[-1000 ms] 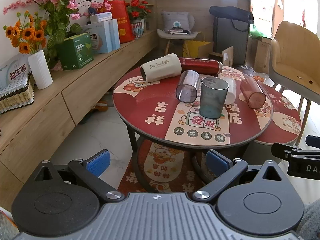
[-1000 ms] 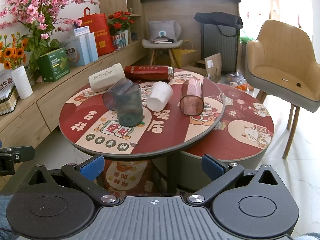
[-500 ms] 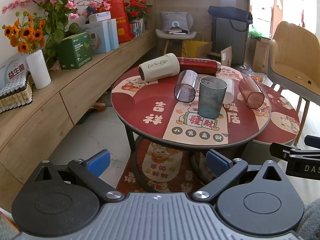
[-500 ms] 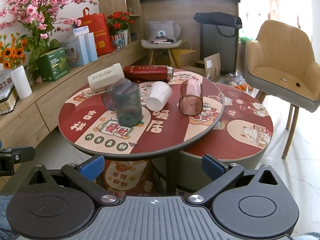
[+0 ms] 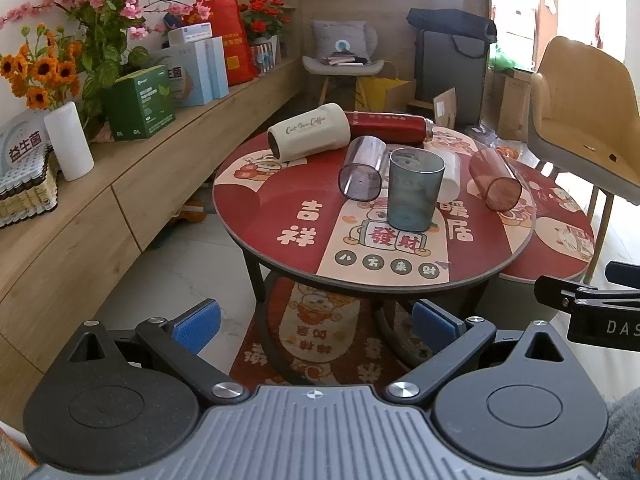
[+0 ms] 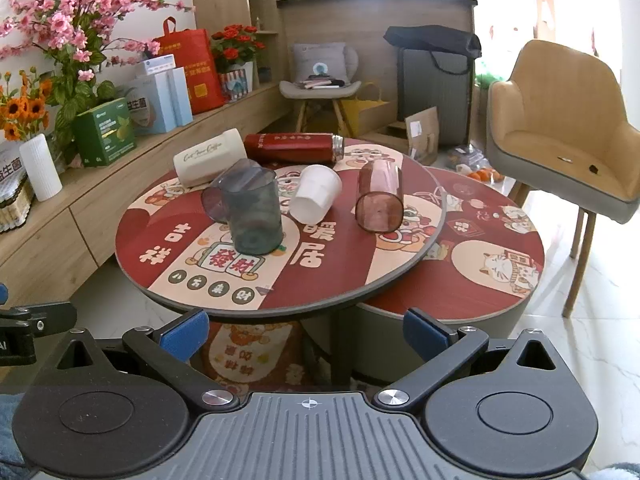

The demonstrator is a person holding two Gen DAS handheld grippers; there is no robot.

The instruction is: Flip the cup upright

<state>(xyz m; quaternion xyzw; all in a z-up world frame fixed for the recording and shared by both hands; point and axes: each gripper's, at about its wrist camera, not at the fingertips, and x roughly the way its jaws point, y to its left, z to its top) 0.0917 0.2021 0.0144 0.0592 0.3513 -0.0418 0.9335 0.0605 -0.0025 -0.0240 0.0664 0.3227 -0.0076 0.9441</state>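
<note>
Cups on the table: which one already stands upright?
The grey-blue cup, mouth up at the table's front. The purple, white and pink cups lie on their sides.

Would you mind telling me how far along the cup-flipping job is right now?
Done: the grey-blue cup stands upright on the round table. In hand: nothing; the left hand-held gripper and right hand-held gripper are both open, short of the table. Left: the purple cup, white cup, pink cup, cream tumbler and red bottle lie on their sides.
</note>
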